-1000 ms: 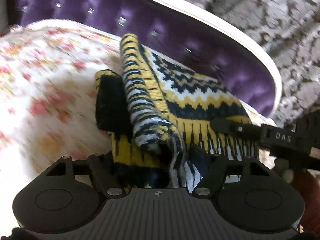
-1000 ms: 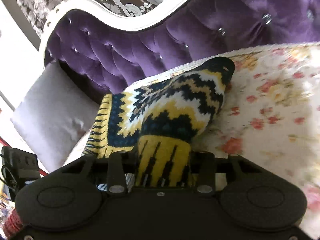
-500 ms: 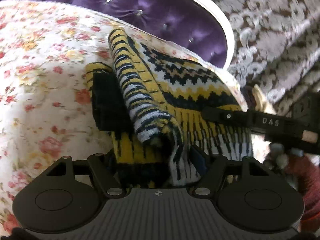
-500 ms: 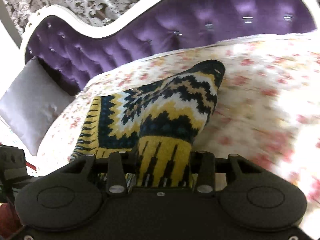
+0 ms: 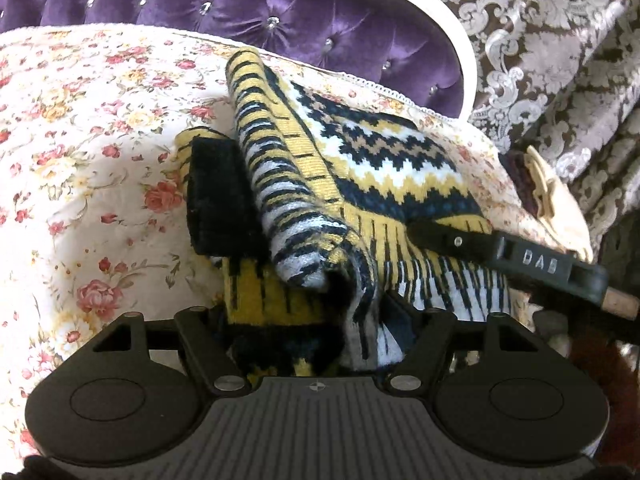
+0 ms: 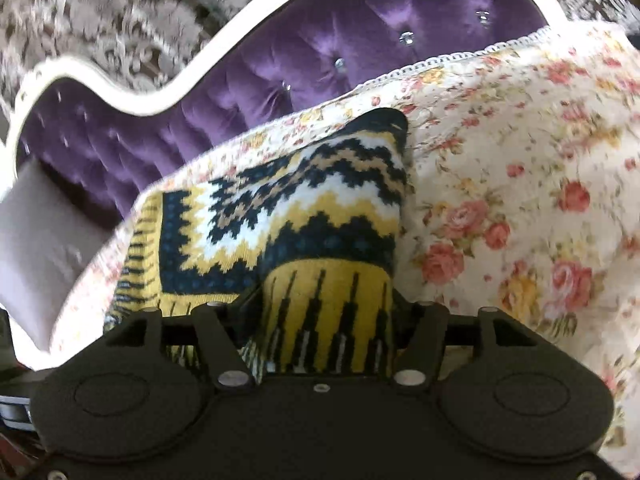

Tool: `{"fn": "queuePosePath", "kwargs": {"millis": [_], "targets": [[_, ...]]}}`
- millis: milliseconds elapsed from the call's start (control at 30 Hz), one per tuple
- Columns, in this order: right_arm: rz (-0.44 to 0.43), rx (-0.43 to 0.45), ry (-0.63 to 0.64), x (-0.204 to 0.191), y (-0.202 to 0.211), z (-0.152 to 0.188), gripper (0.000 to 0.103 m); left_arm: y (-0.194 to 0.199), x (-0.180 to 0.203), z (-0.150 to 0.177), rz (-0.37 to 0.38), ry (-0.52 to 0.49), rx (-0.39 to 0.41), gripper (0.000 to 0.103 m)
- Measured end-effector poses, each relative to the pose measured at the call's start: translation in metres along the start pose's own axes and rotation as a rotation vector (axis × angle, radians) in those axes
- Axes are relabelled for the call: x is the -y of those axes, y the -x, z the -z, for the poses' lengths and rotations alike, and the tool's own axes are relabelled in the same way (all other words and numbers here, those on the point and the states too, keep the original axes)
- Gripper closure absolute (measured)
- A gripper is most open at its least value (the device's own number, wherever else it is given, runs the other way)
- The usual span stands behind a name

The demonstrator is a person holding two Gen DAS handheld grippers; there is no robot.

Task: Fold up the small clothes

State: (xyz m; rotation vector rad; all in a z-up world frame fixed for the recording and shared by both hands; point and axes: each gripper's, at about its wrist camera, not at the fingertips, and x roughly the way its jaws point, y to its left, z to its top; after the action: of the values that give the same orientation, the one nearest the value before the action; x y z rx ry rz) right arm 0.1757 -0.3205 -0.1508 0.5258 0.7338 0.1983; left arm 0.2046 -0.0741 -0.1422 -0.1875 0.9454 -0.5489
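Observation:
A small knitted garment (image 5: 384,160) in yellow, black and white zigzag pattern lies partly folded on the floral cover. My left gripper (image 5: 316,320) is shut on its bunched hem, with a striped fold draped over the fingers. My right gripper (image 6: 324,328) is shut on the yellow-and-black ribbed hem of the same garment (image 6: 288,208). The right gripper's finger (image 5: 500,252) shows in the left wrist view, lying on the hem at the right. The fingertips of both grippers are hidden in the cloth.
The floral bedcover (image 5: 80,140) spreads left in the left view and right in the right wrist view (image 6: 520,200). A purple tufted headboard (image 5: 280,12) with white rim stands behind. A grey pillow (image 6: 44,232) is at the left. Patterned wallpaper (image 5: 560,40) lies beyond.
Both grippers have carried the held garment toward the floral cover, and the views have swung; more bedcover shows now. The holds on the hem are unchanged.

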Motion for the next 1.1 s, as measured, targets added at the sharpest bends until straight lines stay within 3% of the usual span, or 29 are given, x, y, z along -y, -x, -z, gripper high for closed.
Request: {"fn": "queuePosePath", "kwargs": {"millis": [200,467,1100], "targets": [[-0.012,0.04,0.005,-0.001,0.0,0.006,0.039,0.002,-0.01,0.004,0.045,0.025,0.024,0.033],[-0.035,0.041,-0.009,0.004,-0.001,0.006,0.039,-0.001,-0.006,0.002,0.024,0.025,0.017,0.033],[-0.054,0.039,-0.029,0.008,-0.001,0.006,0.039,-0.001,-0.02,0.001,0.076,0.087,0.029,0.033]]}}
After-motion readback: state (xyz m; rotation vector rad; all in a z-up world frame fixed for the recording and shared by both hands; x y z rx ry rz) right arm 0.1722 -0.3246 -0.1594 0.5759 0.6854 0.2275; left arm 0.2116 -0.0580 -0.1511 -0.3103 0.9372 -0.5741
